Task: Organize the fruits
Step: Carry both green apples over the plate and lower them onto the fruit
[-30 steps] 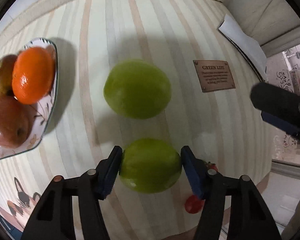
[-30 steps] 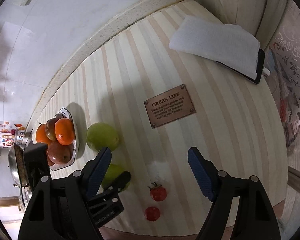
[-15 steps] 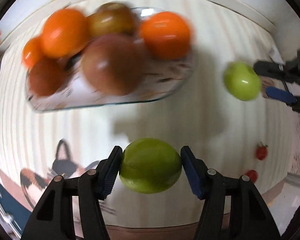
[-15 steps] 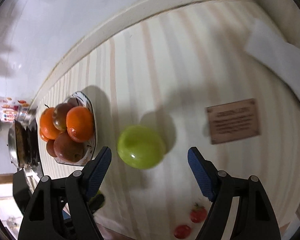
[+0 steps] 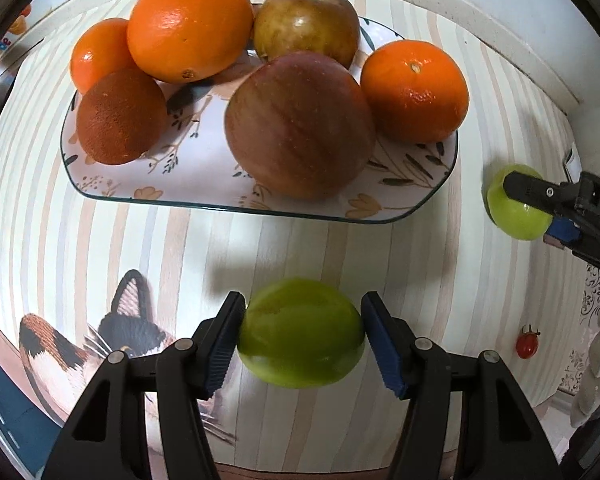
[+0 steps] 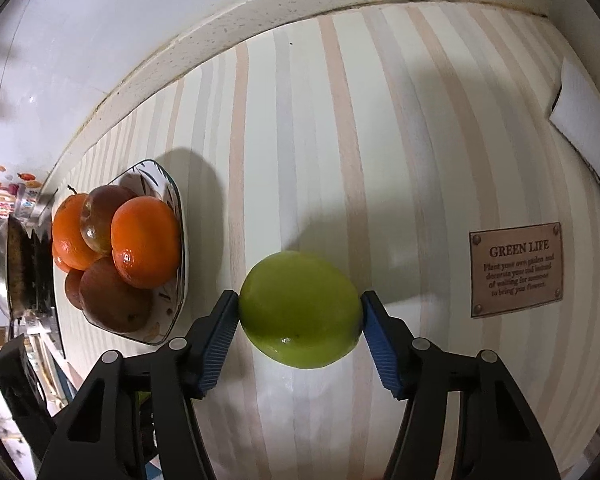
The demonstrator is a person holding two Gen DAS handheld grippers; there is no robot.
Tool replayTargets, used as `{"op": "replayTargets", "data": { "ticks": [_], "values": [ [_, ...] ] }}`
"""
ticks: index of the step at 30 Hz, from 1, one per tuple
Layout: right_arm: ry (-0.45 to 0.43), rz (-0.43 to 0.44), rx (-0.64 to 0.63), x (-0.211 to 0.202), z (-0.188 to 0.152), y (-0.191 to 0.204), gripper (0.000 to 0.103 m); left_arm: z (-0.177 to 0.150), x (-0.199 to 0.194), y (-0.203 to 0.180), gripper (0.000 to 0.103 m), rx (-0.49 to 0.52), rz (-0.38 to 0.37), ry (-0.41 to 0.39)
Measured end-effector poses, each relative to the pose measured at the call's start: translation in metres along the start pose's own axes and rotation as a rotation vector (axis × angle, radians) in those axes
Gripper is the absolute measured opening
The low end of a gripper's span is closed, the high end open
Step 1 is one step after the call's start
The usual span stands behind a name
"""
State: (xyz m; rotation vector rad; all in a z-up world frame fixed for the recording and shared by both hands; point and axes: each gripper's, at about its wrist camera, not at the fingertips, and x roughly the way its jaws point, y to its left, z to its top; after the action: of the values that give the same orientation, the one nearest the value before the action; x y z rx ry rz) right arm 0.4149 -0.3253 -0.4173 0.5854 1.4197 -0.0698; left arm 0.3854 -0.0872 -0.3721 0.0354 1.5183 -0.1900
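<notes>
My left gripper (image 5: 302, 336) is shut on a green fruit (image 5: 300, 332) and holds it in front of the patterned plate (image 5: 204, 188), which carries several oranges (image 5: 190, 24) and reddish apples (image 5: 298, 124). My right gripper (image 6: 300, 314) has its blue pads against both sides of a second green fruit (image 6: 300, 308) on the striped table, to the right of the plate (image 6: 172, 196). That fruit and the right gripper also show at the right edge of the left wrist view (image 5: 514, 208).
A brown "GREEN LIFE" plaque (image 6: 516, 270) lies to the right of the second fruit. A small red tomato (image 5: 527, 345) lies near the table's front right. A white cloth (image 6: 588, 116) lies at the far right. A cat picture (image 5: 88, 344) marks the mat's left corner.
My left gripper has carried its green fruit from beside the other one to the front of the plate. My right gripper has moved left and closed on the second green fruit.
</notes>
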Motion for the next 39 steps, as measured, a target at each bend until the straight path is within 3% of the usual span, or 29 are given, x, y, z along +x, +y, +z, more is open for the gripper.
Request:
{"op": "replayTargets", "data": {
  "ticks": [9,19,23,29,39],
  "values": [
    [-0.026,0.075,-0.021,-0.019,-0.01,0.024,0.064,-0.01,-0.049,0.038,0.058,-0.066,-0.056,-0.061],
    [-0.024,0.218,-0.205,-0.038,-0.003,0.131,0.064,0.033,-0.127,0.124,0.058,-0.221,-0.086,-0.214],
    [-0.013,0.202,-0.297,-0.02,0.006,0.184,0.064,0.06,-0.112,0.15,0.058,-0.281,-0.064,-0.203],
    [0.027,0.132,-0.388,0.013,0.012,0.225,0.064,0.089,-0.067,0.167,0.058,-0.308,-0.054,-0.109],
    [0.038,0.074,-0.47,0.024,0.01,0.239,0.064,0.088,-0.045,0.171,0.058,-0.356,-0.131,-0.103]
  ]
}}
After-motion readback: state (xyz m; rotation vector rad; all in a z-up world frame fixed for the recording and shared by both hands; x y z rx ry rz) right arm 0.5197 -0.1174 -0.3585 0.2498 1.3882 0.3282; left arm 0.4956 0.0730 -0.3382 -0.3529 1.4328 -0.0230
